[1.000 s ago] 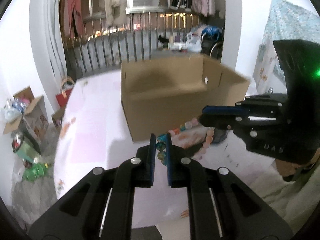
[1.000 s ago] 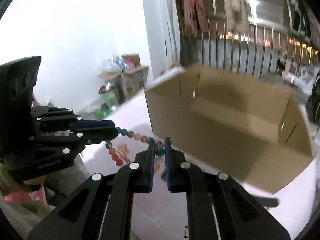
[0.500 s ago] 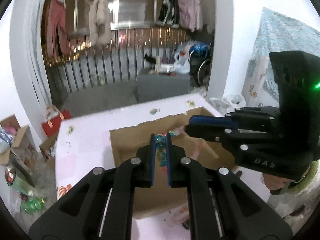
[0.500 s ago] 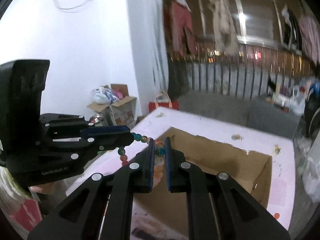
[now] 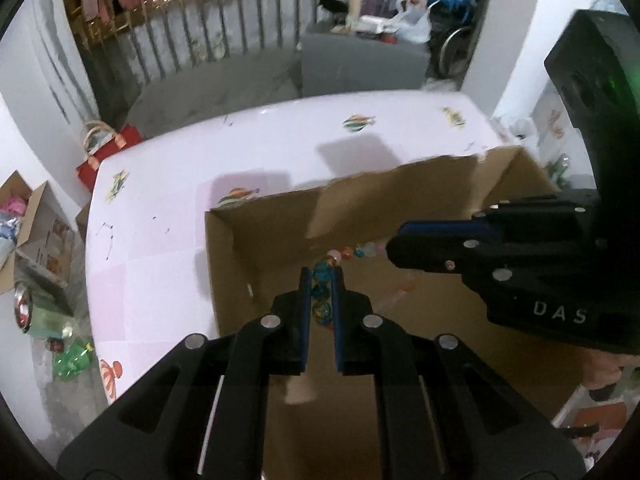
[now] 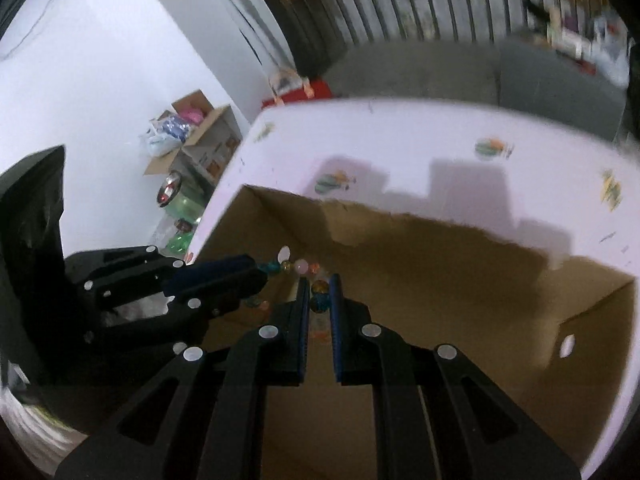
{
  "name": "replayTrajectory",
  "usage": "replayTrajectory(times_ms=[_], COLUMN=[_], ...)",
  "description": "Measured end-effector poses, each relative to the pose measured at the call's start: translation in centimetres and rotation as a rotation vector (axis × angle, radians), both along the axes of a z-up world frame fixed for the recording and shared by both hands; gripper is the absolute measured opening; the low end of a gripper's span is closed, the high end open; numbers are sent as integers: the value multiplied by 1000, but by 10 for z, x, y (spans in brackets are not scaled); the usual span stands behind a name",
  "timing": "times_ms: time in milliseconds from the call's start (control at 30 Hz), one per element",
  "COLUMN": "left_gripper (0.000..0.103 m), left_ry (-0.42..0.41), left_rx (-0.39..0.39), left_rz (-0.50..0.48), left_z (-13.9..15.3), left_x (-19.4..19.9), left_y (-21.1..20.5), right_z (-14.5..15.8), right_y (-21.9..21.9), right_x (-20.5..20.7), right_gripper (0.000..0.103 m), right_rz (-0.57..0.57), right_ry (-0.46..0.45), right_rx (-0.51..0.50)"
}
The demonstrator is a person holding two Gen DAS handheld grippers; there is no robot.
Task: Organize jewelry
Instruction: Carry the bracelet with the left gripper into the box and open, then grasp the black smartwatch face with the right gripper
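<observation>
A string of coloured beads [image 5: 321,292] hangs between both grippers over the open cardboard box [image 5: 256,240]. My left gripper [image 5: 321,276] is shut on one end of the beads. My right gripper [image 6: 319,282] is shut on the other end [image 6: 319,296]. In the left wrist view the right gripper [image 5: 394,246] comes in from the right, level with the box's top. In the right wrist view the left gripper [image 6: 256,276] comes in from the left. Beads [image 5: 356,252] span the short gap between them. The rest of the strand droops into the box, blurred.
The box [image 6: 460,264] stands on a white table [image 5: 160,208] with small coloured prints. Beyond the table's left edge are a red bag [image 5: 106,152], open cartons [image 5: 24,216] and green bottles [image 5: 72,362] on the floor. A metal railing [image 5: 240,20] runs behind.
Both grippers have risen from in front of the box's side to above its open top and tilted down into it, carrying the beads with them. Both stayed shut.
</observation>
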State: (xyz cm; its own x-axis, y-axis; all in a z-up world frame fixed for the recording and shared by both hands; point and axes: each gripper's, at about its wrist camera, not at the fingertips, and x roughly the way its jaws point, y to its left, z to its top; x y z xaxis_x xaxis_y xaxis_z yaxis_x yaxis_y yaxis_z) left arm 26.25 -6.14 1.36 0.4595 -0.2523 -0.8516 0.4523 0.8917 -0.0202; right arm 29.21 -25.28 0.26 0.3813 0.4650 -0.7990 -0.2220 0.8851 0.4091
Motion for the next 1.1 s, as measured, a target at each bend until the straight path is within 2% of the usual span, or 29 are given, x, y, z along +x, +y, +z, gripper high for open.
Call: replayTrajectory(times_ms=[33, 100, 300, 400, 533, 600, 667, 800, 900, 1000, 1100], left_gripper=[28, 38, 39, 42, 48, 49, 49, 49, 49, 51, 51], left_ry=[3, -9, -82, -135, -258, -294, -318, -315, -281, -218, -146], left_rx=[4, 4, -26, -90, -172, -198, -220, -256, -282, -279, -288], left_rz=[5, 17, 36, 46, 29, 16, 4, -34, -79, -115, -138], left_z=[-2, -1, 14, 32, 62, 69, 69, 48, 25, -9, -42], left_x=[2, 1, -12, -31, -84, -109, -140, -196, -225, -242, -244], left_y=[1, 6, 11, 24, 47, 56, 67, 82, 84, 77, 65], right_z=[-5, -10, 2, 28, 62, 74, 78, 64, 35, -3, -30], right_y=[-2, -6, -17, -29, -42, -46, -49, -46, -36, -28, -25], right_x=[4, 8, -13, -45, -107, -151, -182, -246, -278, -288, -280], right_gripper=[11, 11, 13, 19, 30, 33, 33, 34, 41, 43, 43], right_rz=[-12, -34, -76, -98, -99, -90, -69, -28, 35, 94, 116], right_ry=[19, 23, -49, -152, -336, -436, -488, -549, -552, -494, -435], right_rx=[4, 3, 3, -19, -76, -113, -131, -182, -207, -252, -257])
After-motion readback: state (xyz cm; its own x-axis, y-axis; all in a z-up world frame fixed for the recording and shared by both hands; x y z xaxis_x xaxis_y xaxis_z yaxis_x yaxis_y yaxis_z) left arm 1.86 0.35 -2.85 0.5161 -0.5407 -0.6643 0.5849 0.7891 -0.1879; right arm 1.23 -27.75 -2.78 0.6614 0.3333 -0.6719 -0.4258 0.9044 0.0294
